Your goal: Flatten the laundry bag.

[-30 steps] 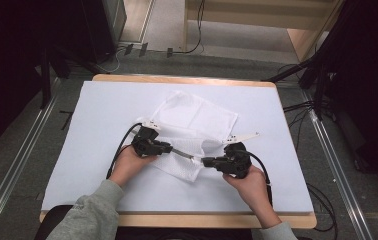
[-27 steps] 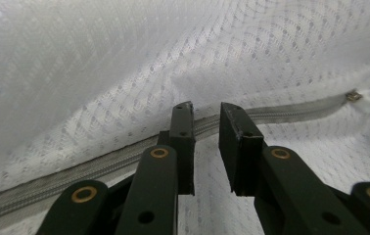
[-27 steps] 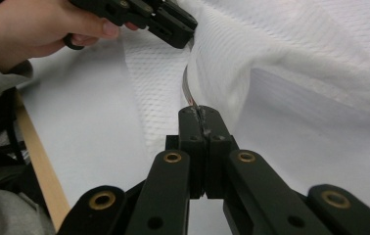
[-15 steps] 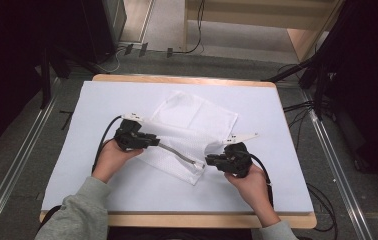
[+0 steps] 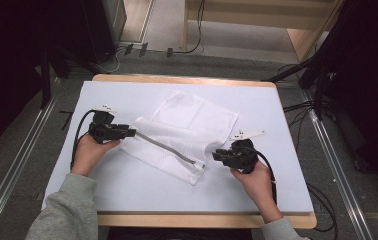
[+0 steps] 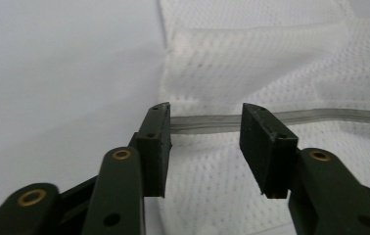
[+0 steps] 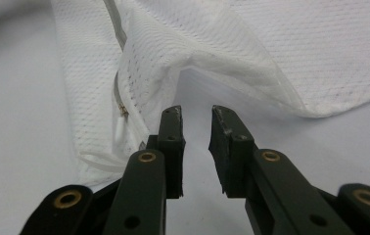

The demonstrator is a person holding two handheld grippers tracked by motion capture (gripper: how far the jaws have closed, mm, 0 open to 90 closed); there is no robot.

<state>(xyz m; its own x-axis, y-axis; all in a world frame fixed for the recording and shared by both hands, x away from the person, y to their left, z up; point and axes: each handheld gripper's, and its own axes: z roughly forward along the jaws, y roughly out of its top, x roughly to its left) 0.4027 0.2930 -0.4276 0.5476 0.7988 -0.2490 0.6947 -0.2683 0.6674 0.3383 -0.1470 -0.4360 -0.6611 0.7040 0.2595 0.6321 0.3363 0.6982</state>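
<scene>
Item: white mesh bag point(image 5: 184, 137) with a grey zip point(image 5: 169, 147), lying partly folded near the middle of the white table cover point(image 5: 127, 195).

Location: I read it between my two grippers. The zip runs slantwise from the left end of the bag to the pull point(image 7: 120, 122) at the near right corner.

Left gripper point(image 5: 127, 133): at the bag's left edge, jaws well apart and holding nothing. In the left gripper view the zip's end point(image 6: 205, 122) crosses the gap just beyond the tips.

Right gripper point(image 5: 217, 155): just beside the bag's right corner, jaws a narrow gap apart, empty. A raised fold of mesh point(image 7: 173, 58) stands ahead of them.

Handling, my estimate: very light, limp, no stiffness except along the zip tape; it will sag and bunch when lifted. The open weave could snag or slip from a shallow pinch.

Hold points, my estimate: the zip tape end for the left, the hemmed corner by the pull for the right.
</scene>
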